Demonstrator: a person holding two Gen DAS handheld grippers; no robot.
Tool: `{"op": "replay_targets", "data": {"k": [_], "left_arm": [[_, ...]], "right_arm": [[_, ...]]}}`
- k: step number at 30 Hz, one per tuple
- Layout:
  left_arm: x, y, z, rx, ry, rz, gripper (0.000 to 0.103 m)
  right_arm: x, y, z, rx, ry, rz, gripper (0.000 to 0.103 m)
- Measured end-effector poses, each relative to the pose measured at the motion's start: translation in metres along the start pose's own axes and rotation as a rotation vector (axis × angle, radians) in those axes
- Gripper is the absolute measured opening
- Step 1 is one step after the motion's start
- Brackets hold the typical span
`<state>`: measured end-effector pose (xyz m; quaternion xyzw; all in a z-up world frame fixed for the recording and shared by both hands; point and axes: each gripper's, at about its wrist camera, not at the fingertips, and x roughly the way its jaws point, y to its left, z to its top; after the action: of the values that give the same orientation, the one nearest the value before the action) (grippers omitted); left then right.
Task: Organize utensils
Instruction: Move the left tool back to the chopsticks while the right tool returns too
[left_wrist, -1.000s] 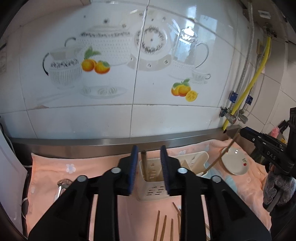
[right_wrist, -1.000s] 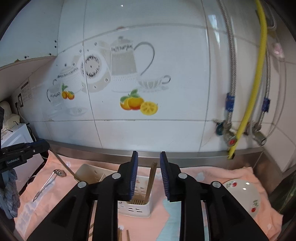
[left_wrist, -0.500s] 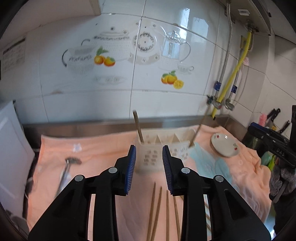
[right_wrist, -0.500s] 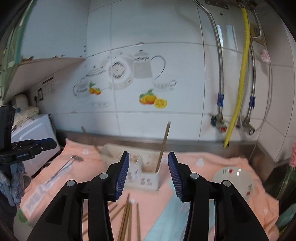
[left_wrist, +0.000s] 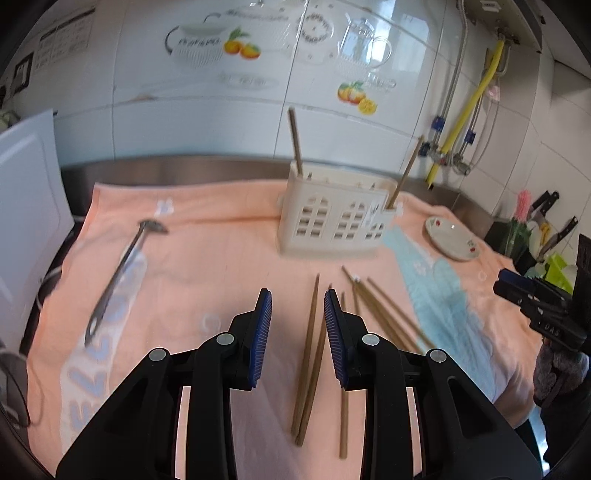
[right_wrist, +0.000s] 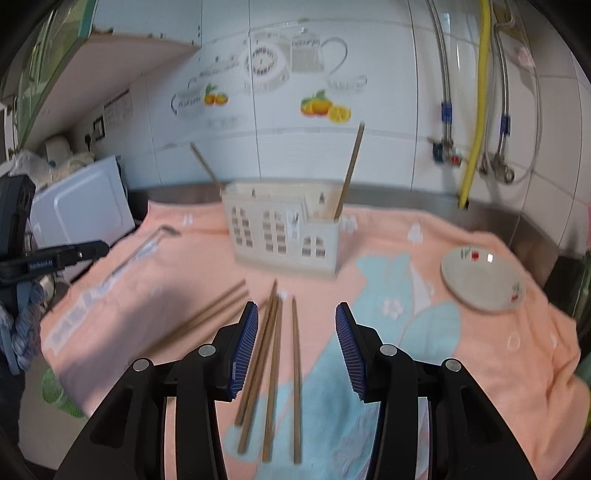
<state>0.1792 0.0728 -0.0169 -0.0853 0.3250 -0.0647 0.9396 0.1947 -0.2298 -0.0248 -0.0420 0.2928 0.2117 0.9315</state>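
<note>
1. Take the cream utensil caddy (left_wrist: 334, 218) as your landmark; it stands on the peach towel (left_wrist: 207, 258) near the steel back ledge, its windowed face toward you.
2. Inside the caddy, one chopstick (left_wrist: 294, 142) stands at its left end and another (left_wrist: 406, 171) leans out of the small pocket at its right end.
3. In front of the caddy, loose chopsticks (left_wrist: 312, 354) lie scattered on the towel, their tips pointing roughly toward it.
4. Your left gripper (left_wrist: 297, 338) hovers over those chopsticks in front of the caddy. Its jaws are parted to a narrow gap and hold nothing; a pair of chopsticks lying on the towel shows through the gap.
5. Your right gripper (right_wrist: 295, 349) also hangs in front of the caddy, over a second cluster of chopsticks (right_wrist: 273, 369). Its jaws stand moderately wide and grip nothing; the sticks lie on the towel beneath, apart from the pads.
6. Left of the caddy, a metal ladle (left_wrist: 122, 273) lies flat on the towel, bowl end toward the back ledge.
7. Right of the caddy, a small white plate (right_wrist: 482, 280) with red cherry marks rests on the towel.
8. From the left wrist view, your other gripper shows at the far right edge, well right of the caddy.
</note>
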Motion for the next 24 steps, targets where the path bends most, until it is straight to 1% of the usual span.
{"op": "replay_targets", "data": {"k": [3,6,8,11,21,24], "left_arm": [[0.005,0.005,-0.016,-0.015,0.029,0.000,0.030],[0.011,0.009,-0.028,-0.021,0.055,0.010,0.030],[0.014,0.013,-0.036,-0.027,0.069,0.012,0.030],[0.017,0.018,-0.045,-0.042,0.089,0.010,0.030],[0.035,0.021,-0.073,-0.037,0.178,0.005,0.030],[0.042,0.016,-0.079,-0.018,0.206,-0.003,0.030]], "right_arm": [[0.009,0.002,-0.025,0.004,0.045,-0.005,0.043],[0.018,0.001,-0.042,0.006,0.081,-0.015,0.042],[0.024,0.001,-0.050,0.002,0.099,-0.026,0.041],[0.031,-0.001,-0.063,0.019,0.127,-0.022,0.040],[0.051,-0.002,-0.082,0.025,0.191,-0.020,0.034],[0.057,-0.002,-0.086,0.025,0.210,-0.017,0.029]]}}
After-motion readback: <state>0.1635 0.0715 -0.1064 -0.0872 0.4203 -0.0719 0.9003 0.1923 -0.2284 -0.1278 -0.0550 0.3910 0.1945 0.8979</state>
